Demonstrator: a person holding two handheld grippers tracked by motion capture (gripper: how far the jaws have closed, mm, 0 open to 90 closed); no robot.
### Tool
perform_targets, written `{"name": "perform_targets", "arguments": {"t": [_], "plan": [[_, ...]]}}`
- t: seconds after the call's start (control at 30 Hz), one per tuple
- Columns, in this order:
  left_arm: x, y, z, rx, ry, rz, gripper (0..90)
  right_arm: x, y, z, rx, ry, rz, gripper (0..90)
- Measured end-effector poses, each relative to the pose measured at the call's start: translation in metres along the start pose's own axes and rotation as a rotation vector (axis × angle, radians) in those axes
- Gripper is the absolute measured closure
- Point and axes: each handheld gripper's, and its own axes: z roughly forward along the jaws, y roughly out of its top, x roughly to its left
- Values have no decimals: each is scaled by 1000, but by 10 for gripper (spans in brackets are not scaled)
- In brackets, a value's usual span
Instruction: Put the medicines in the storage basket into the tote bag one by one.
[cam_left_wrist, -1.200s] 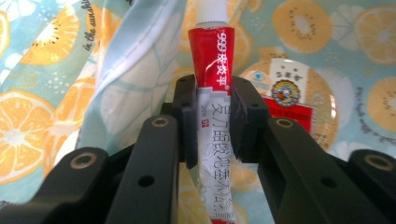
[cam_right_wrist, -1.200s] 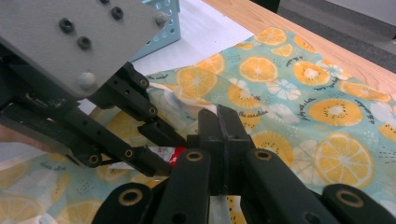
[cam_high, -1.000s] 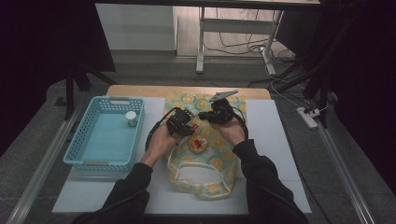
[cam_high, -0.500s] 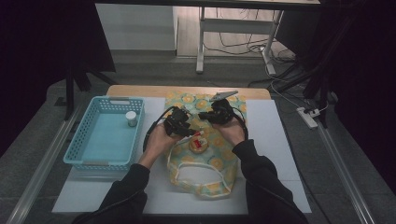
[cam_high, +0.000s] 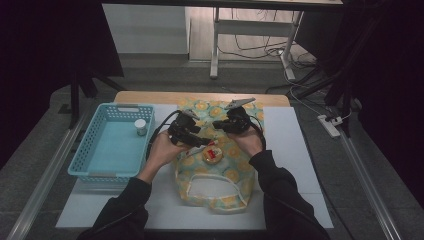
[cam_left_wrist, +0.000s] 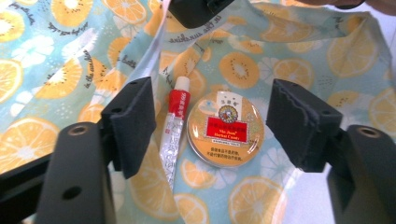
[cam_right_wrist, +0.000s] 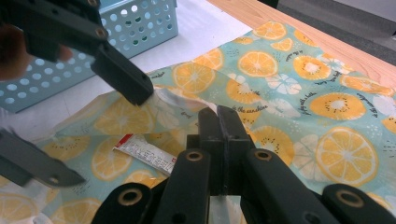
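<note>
Orange-slice printed cloth, a bag (cam_high: 215, 165) with a pale handle, lay flat on the white counter (cam_high: 295, 165). A round tin (cam_left_wrist: 225, 129) with a red-and-yellow label rested on the cloth, and a small red-and-white tube (cam_left_wrist: 174, 128) lay just beside it on its left in the left gripper view. The left claw (cam_left_wrist: 212, 121) hung above them with its jaws spread wide, the tin and tube showing between the pads (cam_left_wrist: 133, 119) but touching neither. The right claw (cam_right_wrist: 218, 126) was pressed closed on a fold of the bag's edge, lifting the cloth into a ridge. A light-blue perforated basket (cam_high: 107, 145) stood on the counter's left part, holding a small white-capped jar (cam_high: 140, 127) near its far corner.
</note>
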Motion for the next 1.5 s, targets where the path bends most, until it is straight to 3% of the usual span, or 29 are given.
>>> {"name": "perform_targets", "arguments": {"t": [0.17,0.47,0.93,1.07,1.5], "plan": [[7,-5,-15,-34,-45,-47,228,1,0,-1,-1,4,0,900],[23,-19,-44,-55,-16,-73,84,3,1,-2,0,14,-1,900],[45,-46,-79,-80,66,-84,17,2,-1,-1,7,15,0,900],[50,-52,-86,-72,106,-86,9,2,-1,0,11,16,0,900],[81,-77,-114,-99,209,-161,1,2,-3,0,14,15,2,900]]}}
